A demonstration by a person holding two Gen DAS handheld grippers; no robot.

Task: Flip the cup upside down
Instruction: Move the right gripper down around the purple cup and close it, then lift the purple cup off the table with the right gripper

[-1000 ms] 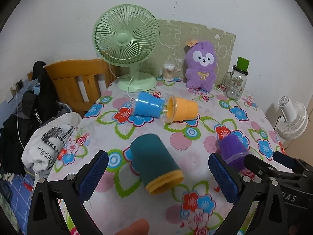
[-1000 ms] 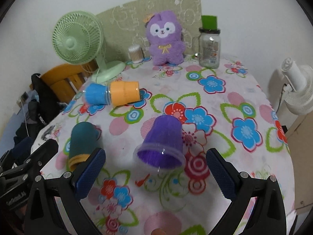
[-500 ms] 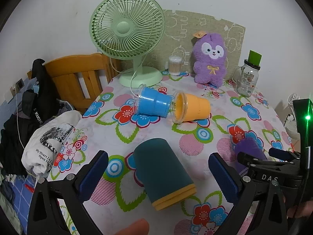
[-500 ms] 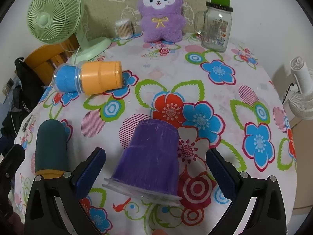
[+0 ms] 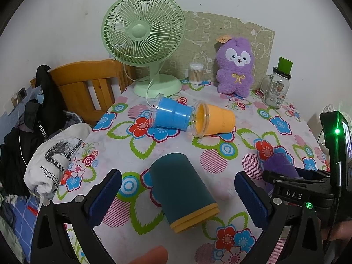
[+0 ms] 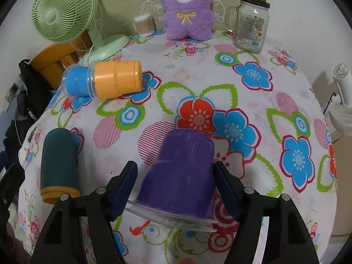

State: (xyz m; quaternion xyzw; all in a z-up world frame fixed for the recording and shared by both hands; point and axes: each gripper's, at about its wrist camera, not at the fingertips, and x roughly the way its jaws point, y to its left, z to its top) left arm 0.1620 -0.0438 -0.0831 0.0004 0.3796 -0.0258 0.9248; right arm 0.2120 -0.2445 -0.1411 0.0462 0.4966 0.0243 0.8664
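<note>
Closing in since the earlier frame, the right gripper (image 6: pixel 176 187) now brackets the purple cup (image 6: pixel 182 171) at lower centre, right pad touching, left just clear, its axis running up-frame, while the left gripper (image 5: pixel 176 195) stays spread around the teal cup (image 5: pixel 182 189).

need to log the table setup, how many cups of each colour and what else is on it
purple cup: 1
dark teal cup: 1
blue cup: 1
orange cup: 1
green fan: 1
purple plush toy: 1
glass jar: 1
cotton swab tub: 1
total: 8
</note>
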